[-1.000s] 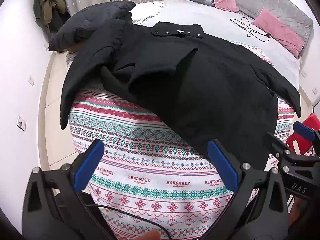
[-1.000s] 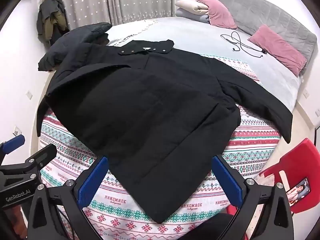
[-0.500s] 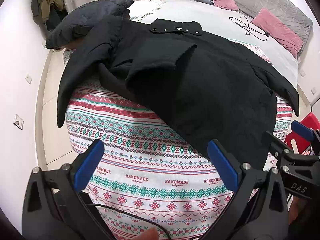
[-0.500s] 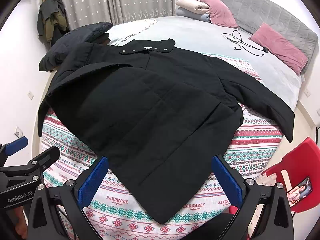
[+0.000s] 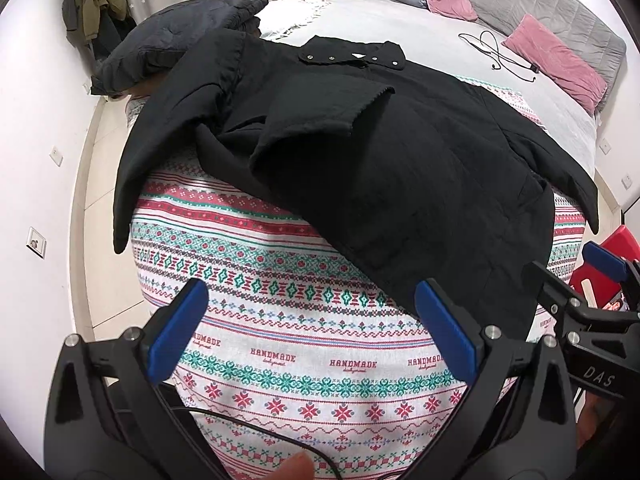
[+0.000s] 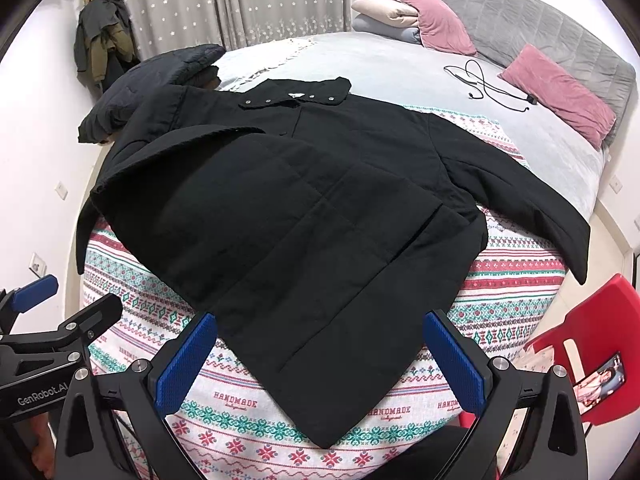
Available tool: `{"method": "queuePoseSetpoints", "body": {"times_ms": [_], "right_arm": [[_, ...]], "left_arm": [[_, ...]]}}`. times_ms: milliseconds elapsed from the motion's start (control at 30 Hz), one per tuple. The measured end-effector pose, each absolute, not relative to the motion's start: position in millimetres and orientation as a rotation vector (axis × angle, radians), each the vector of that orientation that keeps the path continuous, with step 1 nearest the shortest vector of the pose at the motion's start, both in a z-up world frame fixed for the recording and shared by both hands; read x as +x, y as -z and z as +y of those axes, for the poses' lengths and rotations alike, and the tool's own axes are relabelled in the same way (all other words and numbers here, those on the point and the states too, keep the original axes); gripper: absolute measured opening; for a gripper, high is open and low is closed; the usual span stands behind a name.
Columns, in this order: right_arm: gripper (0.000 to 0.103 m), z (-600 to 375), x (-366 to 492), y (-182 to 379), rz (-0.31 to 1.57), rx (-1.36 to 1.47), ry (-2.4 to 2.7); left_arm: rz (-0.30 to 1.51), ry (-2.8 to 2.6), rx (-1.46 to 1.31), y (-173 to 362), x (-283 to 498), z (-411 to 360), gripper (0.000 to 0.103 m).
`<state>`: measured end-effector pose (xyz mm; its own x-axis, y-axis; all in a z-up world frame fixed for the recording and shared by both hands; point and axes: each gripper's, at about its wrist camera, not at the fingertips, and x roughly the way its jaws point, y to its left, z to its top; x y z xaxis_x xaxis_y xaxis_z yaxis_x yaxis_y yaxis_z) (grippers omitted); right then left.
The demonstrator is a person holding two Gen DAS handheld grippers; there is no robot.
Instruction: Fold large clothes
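Observation:
A large black quilted coat (image 5: 400, 152) lies spread on a patterned blanket (image 5: 288, 344) on the bed, collar at the far side. Its left front panel is folded over the body; both sleeves hang out to the sides. It also shows in the right wrist view (image 6: 312, 216). My left gripper (image 5: 312, 328) is open and empty, hovering over the blanket near the coat's hem. My right gripper (image 6: 320, 364) is open and empty above the hem corner. Each gripper shows at the edge of the other's view.
A dark padded jacket (image 6: 160, 80) lies at the bed's far left. Pink pillows (image 6: 560, 92), folded bedding (image 6: 384, 12) and a black cable (image 6: 488, 88) lie at the head. A red chair (image 6: 580, 328) stands at the right. Clothes hang (image 6: 100, 40) by the curtain.
Both grippers have drifted slightly, so the coat shifts a little in view. The coat itself has not moved and both grippers stay open.

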<state>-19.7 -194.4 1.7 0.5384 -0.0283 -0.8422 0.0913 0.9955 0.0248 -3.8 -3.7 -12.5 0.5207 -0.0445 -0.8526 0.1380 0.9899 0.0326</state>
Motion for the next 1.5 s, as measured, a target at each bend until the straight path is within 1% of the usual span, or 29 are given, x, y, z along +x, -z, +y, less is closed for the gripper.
{"method": "queuePoseSetpoints", "body": {"times_ms": [1500], "right_arm": [[0.103, -185, -12, -1, 1.004, 0.051, 0.065]], "left_arm": [[1.028, 0.085, 0.071, 12, 7, 15, 0.103]]}}
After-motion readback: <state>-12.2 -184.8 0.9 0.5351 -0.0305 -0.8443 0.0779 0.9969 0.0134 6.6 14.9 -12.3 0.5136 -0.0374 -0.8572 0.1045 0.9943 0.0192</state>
